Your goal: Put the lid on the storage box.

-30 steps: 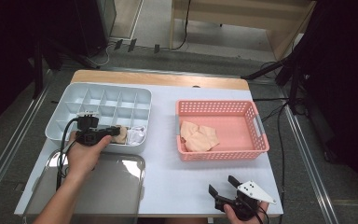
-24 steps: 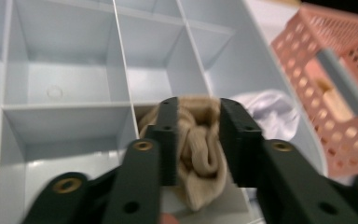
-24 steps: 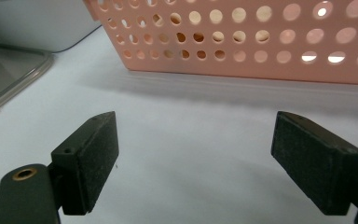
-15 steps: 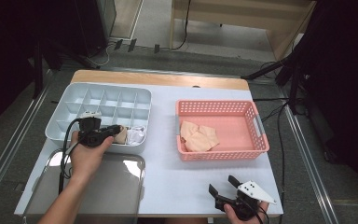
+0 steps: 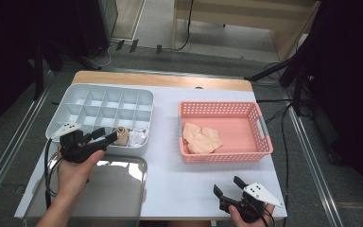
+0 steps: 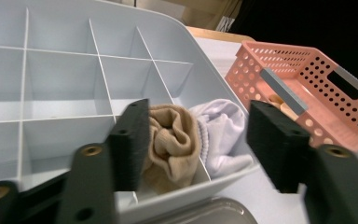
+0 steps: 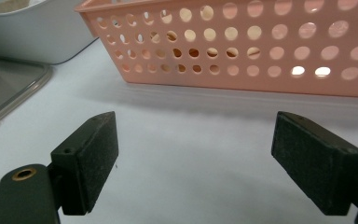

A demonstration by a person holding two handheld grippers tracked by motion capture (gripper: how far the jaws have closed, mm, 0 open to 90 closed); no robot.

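Left claw [image 5: 105, 137] jaws have just been opening, nothing between them now; it sits just off the near rim of the grey divided tray [image 5: 75, 101]. Tan sock [image 6: 170, 140] lies bunched in a front compartment, white sock [image 6: 221, 133] in the next one. Right claw [image 5: 228, 188] wide open, empty, low over the worktop [image 5: 179, 179] near the pink basket [image 5: 260, 156]. Risk: tan sock bulges above the divider, so a jaw passing close could snag it and drag it out.

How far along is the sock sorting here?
Done: a tan sock and a white sock sit in neighbouring cells of the divider tray. In hand: nothing; the left tongs have just opened, empty. Left: tan socks in the pink basket.
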